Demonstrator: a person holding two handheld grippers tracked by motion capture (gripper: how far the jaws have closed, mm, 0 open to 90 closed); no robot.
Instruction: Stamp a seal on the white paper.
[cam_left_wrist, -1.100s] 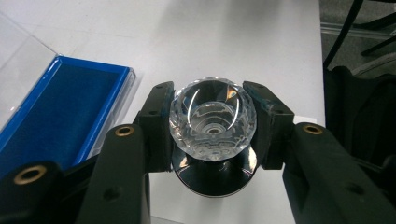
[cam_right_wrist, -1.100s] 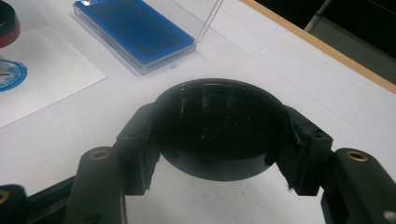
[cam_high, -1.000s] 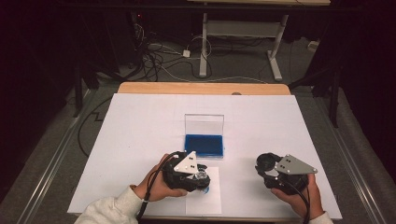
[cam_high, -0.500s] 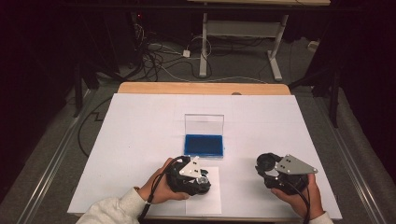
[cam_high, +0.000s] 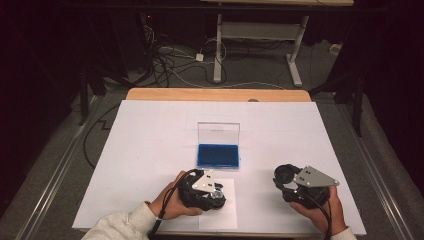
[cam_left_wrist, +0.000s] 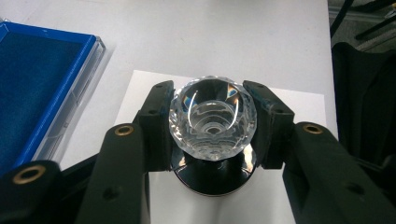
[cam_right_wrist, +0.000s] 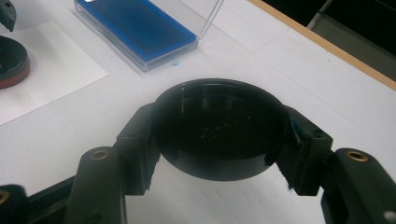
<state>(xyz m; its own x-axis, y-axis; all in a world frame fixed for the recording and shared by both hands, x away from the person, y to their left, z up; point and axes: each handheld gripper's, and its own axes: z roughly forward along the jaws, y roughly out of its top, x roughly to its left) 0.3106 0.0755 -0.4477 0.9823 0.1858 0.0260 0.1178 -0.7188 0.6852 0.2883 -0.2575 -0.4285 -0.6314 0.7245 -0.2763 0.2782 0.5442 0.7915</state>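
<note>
**Crystal knob and black cap, one in each gripper**

Faceted clear glass crystal (cam_left_wrist: 212, 122) sits clamped between the two black jaws of the left gripper (cam_left_wrist: 212, 126), the pads pressed against its opposite sides. Directly under it lies a round black disc base (cam_left_wrist: 212, 179), resting on a small white paper sheet (cam_left_wrist: 299, 105) on the white table (cam_high: 150, 140). In the high view the left gripper (cam_high: 207, 192) is low over that sheet at the near edge of the table, held in the person's left hand (cam_high: 170, 202).

The right gripper (cam_right_wrist: 219, 135) is closed on a round black plastic cap (cam_right_wrist: 219, 123) — a shallow dish with its hollow facing the camera, gripped at its rim from both sides and held above the table. In the high view the right gripper (cam_high: 295, 182) is well apart from the left one, near the table's right corner.

An open blue-lined clear plastic case (cam_high: 218, 155) lies between and beyond them, its transparent lid (cam_high: 218, 132) standing upright — just past the paper sheet.
</note>
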